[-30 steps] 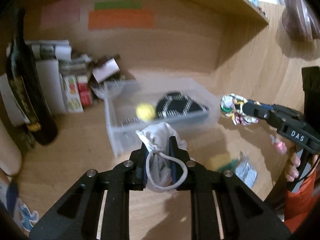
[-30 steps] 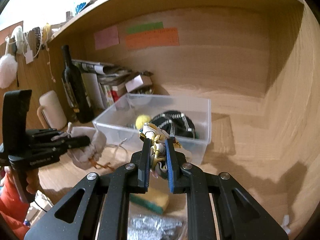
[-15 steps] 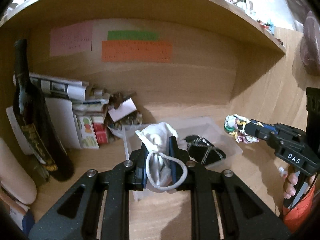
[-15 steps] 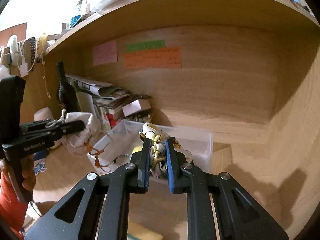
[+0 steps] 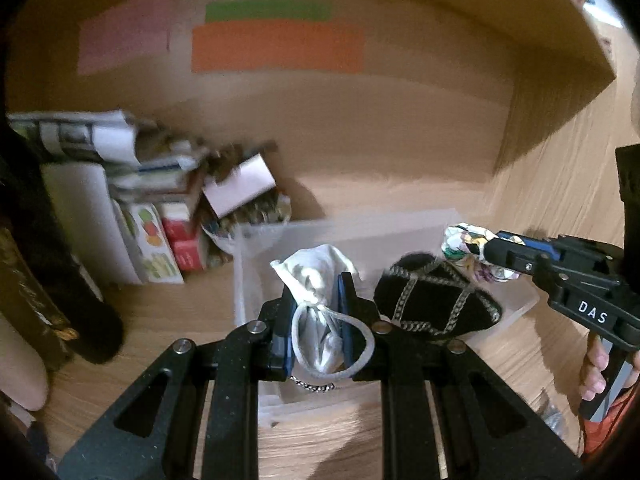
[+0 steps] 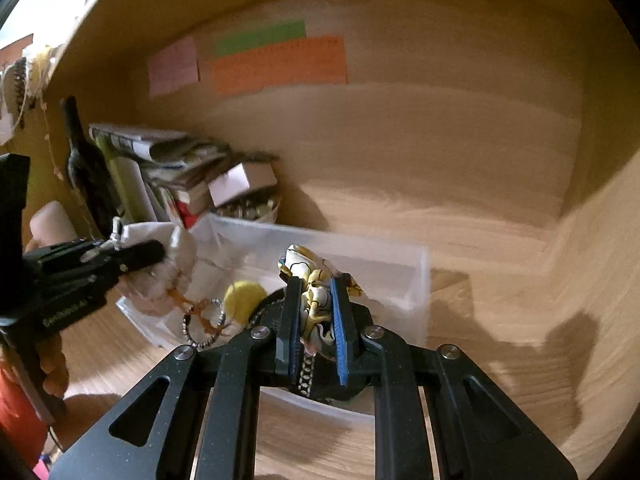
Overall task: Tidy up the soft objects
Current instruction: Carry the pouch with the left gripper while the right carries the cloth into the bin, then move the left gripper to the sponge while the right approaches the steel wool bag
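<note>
A white drawstring pouch [image 5: 320, 312] is pinched between the fingers of the left hand-held gripper [image 5: 318, 320], its cord loop hanging out toward the camera. It is held above the near left part of a clear plastic bin [image 5: 248, 280] that stands on the wooden table [image 5: 168, 320]. A crumpled patterned cloth [image 6: 316, 300] is clamped in the right hand-held gripper [image 6: 316, 320], which is seen from the left wrist at the bin's right side, above its rim.

Inside the bin a black fabric piece with a pale chain pattern [image 5: 436, 300] is seen, taking up the right half below the patterned cloth. From the right wrist, a yellow ball [image 6: 244, 300] is seen in the bin just beside that black piece, and a beaded ring [image 6: 204, 328] lies near it below the pouch's orange cord.

The area behind and left of the bin is crowded: a small cardboard box [image 5: 240, 186] leans just behind the bin's far left corner, beside packets and cartons [image 5: 160, 248] and a pile of folded papers [image 5: 92, 140]. A dark bottle [image 6: 86, 168] stands further left, with a pale mug [image 6: 52, 220] beside it. Pink [image 5: 124, 32], green [image 5: 268, 10] and orange [image 5: 276, 46] paper notes are stuck on the back wall. The left view is blurred, so the print on them cannot be read.
</note>
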